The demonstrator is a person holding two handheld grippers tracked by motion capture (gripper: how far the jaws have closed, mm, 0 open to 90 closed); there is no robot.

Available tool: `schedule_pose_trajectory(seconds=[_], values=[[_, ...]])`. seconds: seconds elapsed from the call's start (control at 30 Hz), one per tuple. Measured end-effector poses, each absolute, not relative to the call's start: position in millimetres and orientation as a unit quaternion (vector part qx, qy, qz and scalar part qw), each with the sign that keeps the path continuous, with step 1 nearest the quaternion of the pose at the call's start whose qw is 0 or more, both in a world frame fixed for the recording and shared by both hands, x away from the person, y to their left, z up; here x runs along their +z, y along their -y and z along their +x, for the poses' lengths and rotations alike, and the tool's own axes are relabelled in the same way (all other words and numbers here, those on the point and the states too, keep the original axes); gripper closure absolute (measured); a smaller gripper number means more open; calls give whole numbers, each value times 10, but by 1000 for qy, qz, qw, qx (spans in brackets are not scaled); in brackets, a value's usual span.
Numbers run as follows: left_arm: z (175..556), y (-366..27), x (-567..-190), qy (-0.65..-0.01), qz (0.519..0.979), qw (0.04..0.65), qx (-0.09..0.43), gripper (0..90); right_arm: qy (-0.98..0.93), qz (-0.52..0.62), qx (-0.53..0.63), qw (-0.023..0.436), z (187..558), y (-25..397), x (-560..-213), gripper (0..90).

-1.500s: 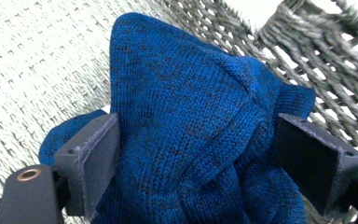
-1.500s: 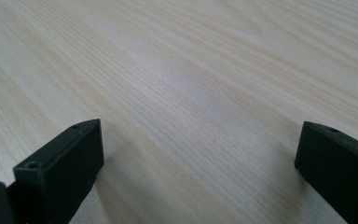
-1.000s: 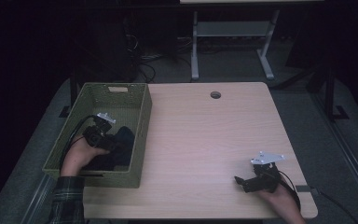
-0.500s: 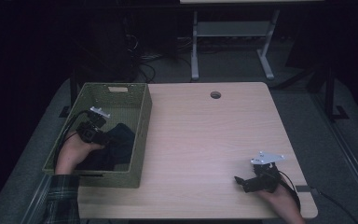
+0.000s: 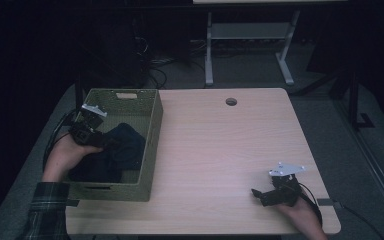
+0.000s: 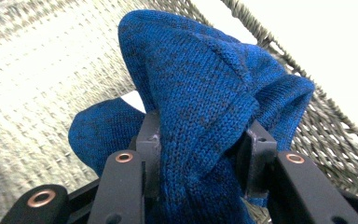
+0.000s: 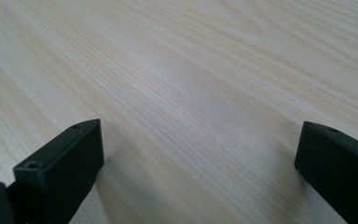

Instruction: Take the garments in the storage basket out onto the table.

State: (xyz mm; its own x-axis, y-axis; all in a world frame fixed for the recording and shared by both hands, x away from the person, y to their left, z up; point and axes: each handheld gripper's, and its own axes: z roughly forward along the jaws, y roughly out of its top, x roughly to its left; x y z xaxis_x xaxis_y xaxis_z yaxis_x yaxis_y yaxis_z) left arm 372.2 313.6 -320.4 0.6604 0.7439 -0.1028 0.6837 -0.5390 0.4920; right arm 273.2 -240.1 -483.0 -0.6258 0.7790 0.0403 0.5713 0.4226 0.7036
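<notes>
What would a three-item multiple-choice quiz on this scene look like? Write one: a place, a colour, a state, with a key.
1. Where is the left gripper?
A. inside the woven basket
B. by the table's hole
C. on the floor

2. What colour is the knitted cloth?
A. red
B. blue
C. white

3. How is the right gripper?
A. shut on the cloth
B. shut on nothing
C. open over bare table

Key: 1 A, the high view shows it within the basket walls; 2 B, the left gripper view shows blue knit between its jaws; 3 C, its jaws stand wide apart over wood.
</notes>
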Motion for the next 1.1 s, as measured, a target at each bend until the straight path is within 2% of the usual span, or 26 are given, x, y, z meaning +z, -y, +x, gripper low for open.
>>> schedule_pose_trajectory(seconds=[0.6, 1.1], values=[[3701, -3158, -2602, -384, 872, 295, 74, 593, -830, 407, 351, 148, 2732, 2401, -4830, 9], [3643, -2792, -2275, -339, 879, 327, 79, 593, -830, 407, 351, 148, 2732, 2401, -4830, 9]])
